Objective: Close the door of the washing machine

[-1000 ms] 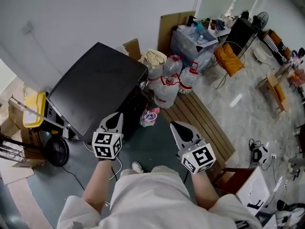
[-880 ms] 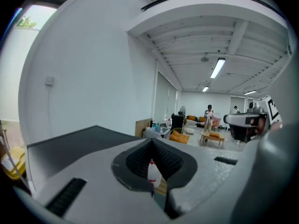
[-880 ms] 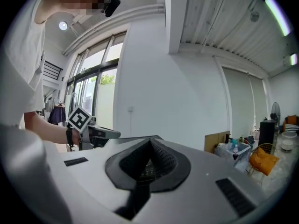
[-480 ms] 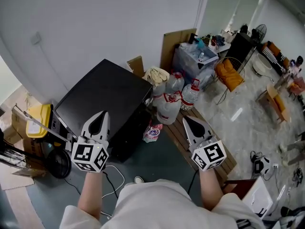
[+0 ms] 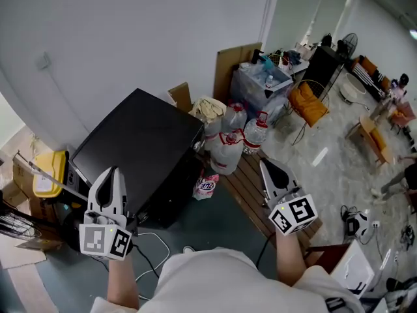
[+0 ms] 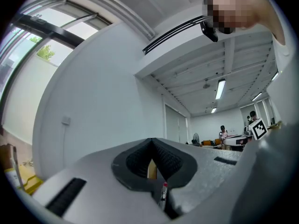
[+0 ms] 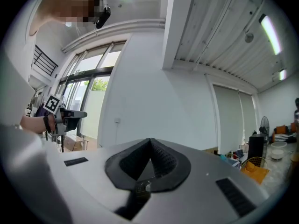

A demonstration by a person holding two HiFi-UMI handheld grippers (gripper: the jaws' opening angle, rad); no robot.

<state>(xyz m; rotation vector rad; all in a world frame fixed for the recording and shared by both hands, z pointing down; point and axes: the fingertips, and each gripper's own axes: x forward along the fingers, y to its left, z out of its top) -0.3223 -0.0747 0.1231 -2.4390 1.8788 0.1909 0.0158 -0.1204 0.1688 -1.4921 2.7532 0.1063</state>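
Note:
The washing machine (image 5: 137,142) is a black box against the white wall, seen from above in the head view; I cannot make out its door from here. My left gripper (image 5: 111,172) hangs over the machine's near left corner, jaws shut and empty. Over the wooden slats to the machine's right, my right gripper (image 5: 268,164) is also shut and empty. In the left gripper view the left gripper (image 6: 150,142) points roughly level at the wall and ceiling. The right gripper (image 7: 150,142) likewise faces the wall and windows in the right gripper view. Neither touches the machine.
Large water bottles (image 5: 228,150) and a pink packet (image 5: 206,186) stand at the machine's right side. A slatted wooden pallet (image 5: 257,191) lies on the floor. A yellow container (image 5: 44,178) is on the left, and cardboard (image 5: 231,64) and a storage box (image 5: 260,77) stand behind. A white cable (image 5: 153,243) crosses the floor.
Both grippers have risen. In the head view the left one has drifted to the lower left, off the machine's front; the right one has shifted slightly right. Both stayed shut.

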